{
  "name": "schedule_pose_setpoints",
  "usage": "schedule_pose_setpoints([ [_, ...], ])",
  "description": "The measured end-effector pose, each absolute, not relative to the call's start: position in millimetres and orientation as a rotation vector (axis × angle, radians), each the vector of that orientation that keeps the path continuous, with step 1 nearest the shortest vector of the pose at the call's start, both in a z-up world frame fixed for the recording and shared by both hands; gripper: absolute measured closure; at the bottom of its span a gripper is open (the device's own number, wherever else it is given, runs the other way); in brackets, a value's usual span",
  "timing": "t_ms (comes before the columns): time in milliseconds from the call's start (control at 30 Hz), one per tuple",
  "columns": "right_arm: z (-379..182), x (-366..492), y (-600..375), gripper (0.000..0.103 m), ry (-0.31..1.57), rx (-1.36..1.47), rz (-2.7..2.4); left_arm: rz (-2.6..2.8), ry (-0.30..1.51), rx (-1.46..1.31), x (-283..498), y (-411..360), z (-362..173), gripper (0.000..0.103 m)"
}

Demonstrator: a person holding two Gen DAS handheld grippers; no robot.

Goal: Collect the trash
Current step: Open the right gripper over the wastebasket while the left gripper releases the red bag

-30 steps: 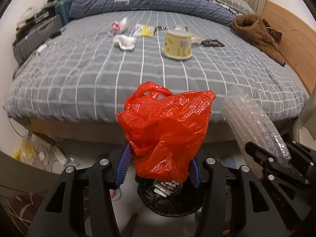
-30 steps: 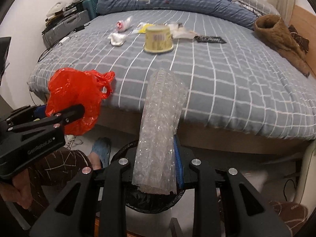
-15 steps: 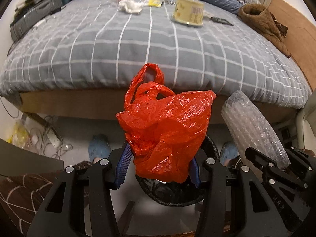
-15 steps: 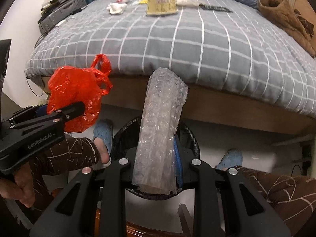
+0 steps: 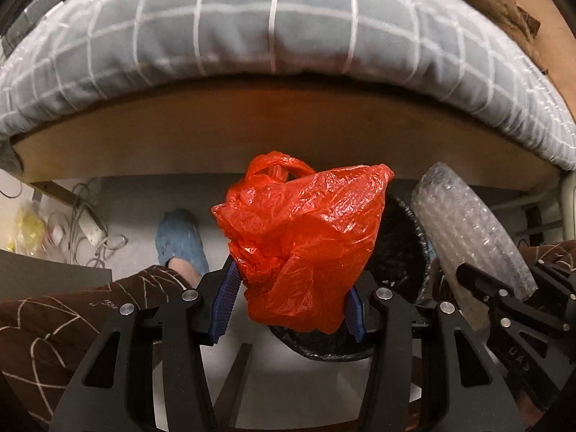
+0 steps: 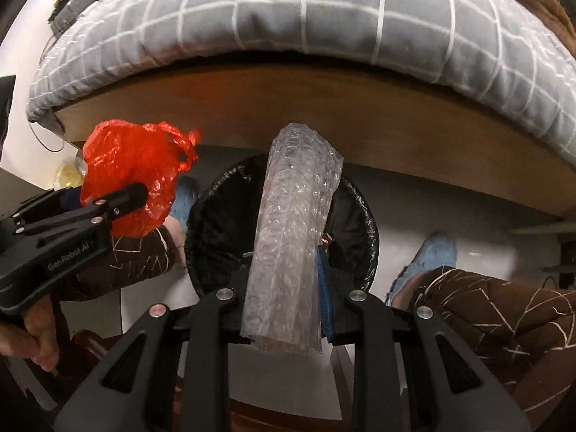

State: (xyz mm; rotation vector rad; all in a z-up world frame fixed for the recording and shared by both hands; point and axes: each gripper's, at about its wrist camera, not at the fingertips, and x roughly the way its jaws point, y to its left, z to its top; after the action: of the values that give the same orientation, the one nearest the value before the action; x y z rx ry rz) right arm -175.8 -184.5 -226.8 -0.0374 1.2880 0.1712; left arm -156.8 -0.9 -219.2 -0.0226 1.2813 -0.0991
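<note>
My left gripper (image 5: 289,309) is clamping its jaws on a crumpled red plastic bag (image 5: 306,241), which is hanging above the floor just left of the black-lined trash bin (image 6: 216,223). My right gripper (image 6: 284,309) is gripping a roll of bubble wrap (image 6: 291,237) between its jaws, and the roll is standing directly over the bin's opening. The grey checked bed (image 6: 324,10) is looming behind both.
</note>
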Motion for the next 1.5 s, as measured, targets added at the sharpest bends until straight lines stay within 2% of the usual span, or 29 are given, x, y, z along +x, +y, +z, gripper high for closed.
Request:
schedule_pose_setpoints([
  [167,-243,-159,-181,0.078,1.329,-0.026,0.188,-0.106,1.325,-0.032,-140,-4,-240,0.054],
  [333,-255,-150,-174,0.074,1.342,-0.057,0.194,-0.109,1.356,-0.053,-132,2,-255,0.054],
  [467,-263,-143,-171,0.059,1.361,-0.057,0.191,-0.089,1.369,-0.053,-131,-1,-254,0.054],
  [533,-263,-140,-170,0.043,1.358,-0.078,0.175,-0.079,1.372,-0.058,-131,0,-255,0.054],
  [600,-261,-138,-172,0.034,1.344,-0.089,0.153,-0.074,1.372,-0.063,-129,-1,-253,0.054],
  [833,-251,-138,-193,0.022,1.313,-0.084,0.087,-0.106,1.377,-0.050,-127,-16,-250,0.054],
  [1033,-230,-142,-215,0.015,1.237,-0.050,0.055,-0.167,1.384,-0.033,-127,-38,-253,0.053],
  [1500,-233,-150,-263,0.013,1.218,0.010,-0.105,-0.233,1.399,0.028,-131,-74,-266,0.052],
])
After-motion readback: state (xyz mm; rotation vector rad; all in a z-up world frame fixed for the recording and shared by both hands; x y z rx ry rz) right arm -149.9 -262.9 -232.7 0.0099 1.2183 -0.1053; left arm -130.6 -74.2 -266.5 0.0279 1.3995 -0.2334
